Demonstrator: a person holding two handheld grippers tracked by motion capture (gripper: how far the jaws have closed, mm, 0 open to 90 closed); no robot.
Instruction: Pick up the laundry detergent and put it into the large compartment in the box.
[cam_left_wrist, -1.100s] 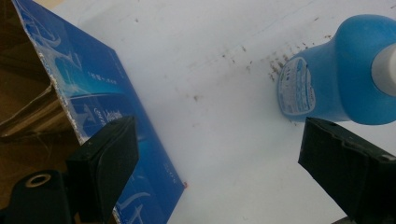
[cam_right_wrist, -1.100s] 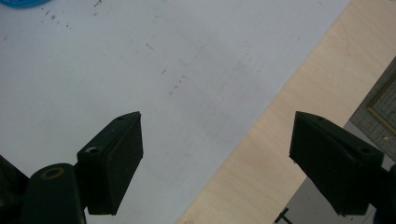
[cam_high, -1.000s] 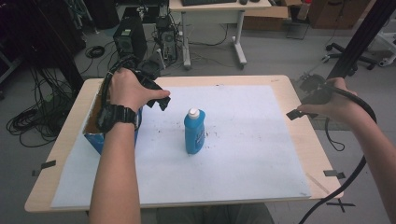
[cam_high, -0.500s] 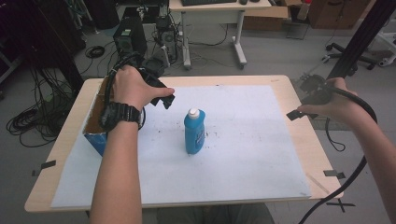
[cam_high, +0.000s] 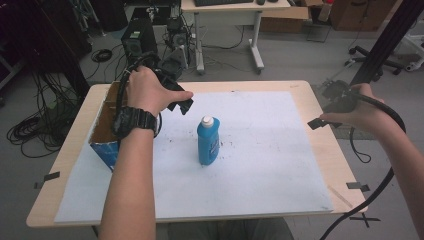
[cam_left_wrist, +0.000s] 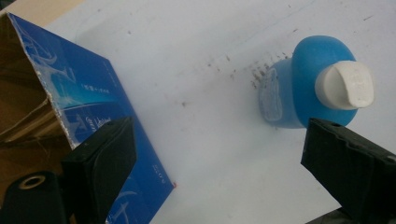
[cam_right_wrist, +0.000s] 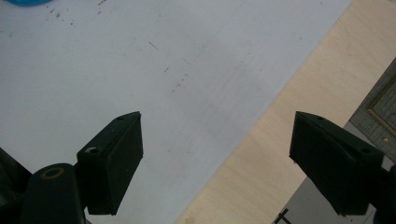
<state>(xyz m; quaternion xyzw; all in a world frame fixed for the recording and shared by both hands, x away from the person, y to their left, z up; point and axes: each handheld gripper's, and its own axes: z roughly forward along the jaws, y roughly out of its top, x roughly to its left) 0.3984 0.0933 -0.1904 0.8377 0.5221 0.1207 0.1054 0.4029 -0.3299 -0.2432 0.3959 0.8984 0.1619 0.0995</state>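
Note:
A blue bottle (cam_high: 207, 145) with a white cap (cam_high: 208, 121) stands upright on the white paper sheet (cam_high: 260, 160). My left gripper (cam_high: 184, 105) hovers above the paper, just left of and beyond the bottle. Its jaws are wide open and hold nothing. In the left gripper view the bottle (cam_left_wrist: 292, 86) lies ahead toward the right jaw, and the left gripper (cam_left_wrist: 219, 163) has the box on its other side. My right gripper (cam_high: 317, 123) rests open at the table's right edge, far from the bottle. The right gripper (cam_right_wrist: 217, 158) has only paper and wood between its jaws.
An open cardboard box with blue printed sides (cam_high: 106, 145) stands at the table's left edge; its blue wall (cam_left_wrist: 93, 112) is close to the left jaw. The wooden tabletop (cam_right_wrist: 280, 140) ends near the right gripper. Desks, cables and computers stand on the floor beyond.
My left hand and gripper have drifted slightly right, away from the box and toward the bottle. The right gripper and the bottle have stayed put.

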